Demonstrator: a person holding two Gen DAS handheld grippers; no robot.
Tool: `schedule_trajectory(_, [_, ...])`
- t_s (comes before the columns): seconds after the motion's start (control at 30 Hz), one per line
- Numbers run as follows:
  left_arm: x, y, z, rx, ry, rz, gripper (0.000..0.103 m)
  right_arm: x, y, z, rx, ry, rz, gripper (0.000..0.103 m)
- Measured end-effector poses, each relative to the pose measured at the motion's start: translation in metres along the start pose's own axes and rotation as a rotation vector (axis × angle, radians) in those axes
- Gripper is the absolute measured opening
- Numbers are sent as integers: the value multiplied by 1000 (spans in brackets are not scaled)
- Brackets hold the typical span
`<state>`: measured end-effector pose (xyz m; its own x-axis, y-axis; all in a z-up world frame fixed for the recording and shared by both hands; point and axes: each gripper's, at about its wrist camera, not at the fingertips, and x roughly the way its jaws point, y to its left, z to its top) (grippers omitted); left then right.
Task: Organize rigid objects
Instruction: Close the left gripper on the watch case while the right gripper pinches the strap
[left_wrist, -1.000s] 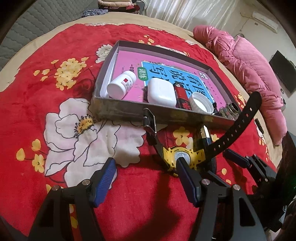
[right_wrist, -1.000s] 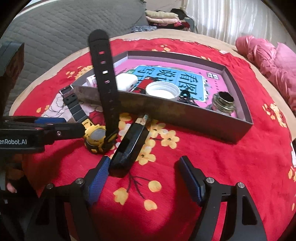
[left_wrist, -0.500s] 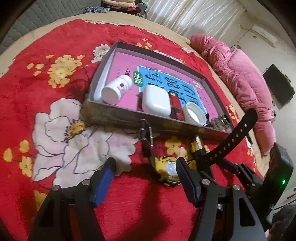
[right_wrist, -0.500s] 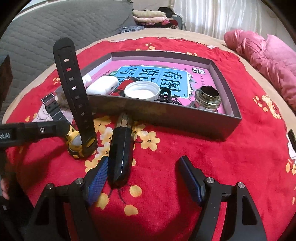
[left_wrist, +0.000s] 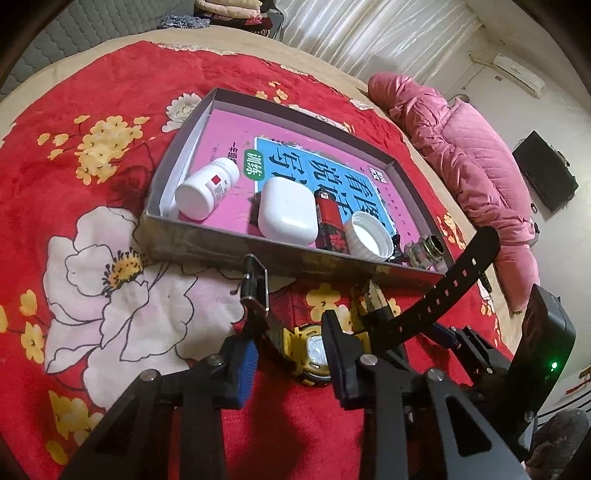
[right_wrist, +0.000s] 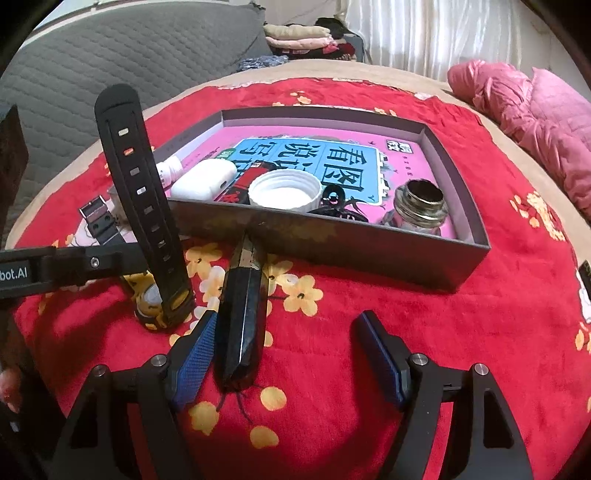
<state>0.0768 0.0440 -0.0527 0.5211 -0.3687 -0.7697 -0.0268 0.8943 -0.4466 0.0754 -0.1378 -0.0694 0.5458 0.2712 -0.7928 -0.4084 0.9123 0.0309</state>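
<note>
While left claw (left_wrist: 290, 354) sits narrowed around yellow watch (left_wrist: 317, 350), contact not determinable. Watch lies on red blanket (right_wrist: 369, 387), just before grey box (right_wrist: 332, 240), one strap upright. Dark pen (right_wrist: 242, 314) beside it, touching inner finger of released right claw (right_wrist: 284, 350).

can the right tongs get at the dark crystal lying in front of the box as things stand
Probably yes. The right tongs are open with the crystal lying between the fingers, close against the left one. Nothing covers it; the watch stands off to the left, and the box lies beyond its tip.
</note>
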Motion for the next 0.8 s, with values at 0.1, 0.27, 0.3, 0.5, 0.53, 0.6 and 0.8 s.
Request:
schedule_trajectory(0.1, [0,0,1,-2,-9,2,31,3,3,2,-21,-5,-2,77])
schedule_trajectory(0.27, [2,2,2,-3,-10,0,21,6,7,1,-51,-9,1,70])
schedule_trajectory(0.3, [3,1,2,-1,-10,1,21,7,9,2,-59,-11,4,68])
schedule_trajectory(0.5, [5,1,2,4,-2,6,16,8,16,2,-95,-13,40,45])
schedule_trajectory(0.53, [6,1,2,4,1,8,16,8,16,2,-97,-12,48,42])
schedule_trajectory(0.6, [7,1,1,5,4,10,15,9,16,3,-96,-9,61,37])
schedule_trajectory(0.8, [9,-2,2,11,3,21,13,8,14,4,-96,-4,81,25])
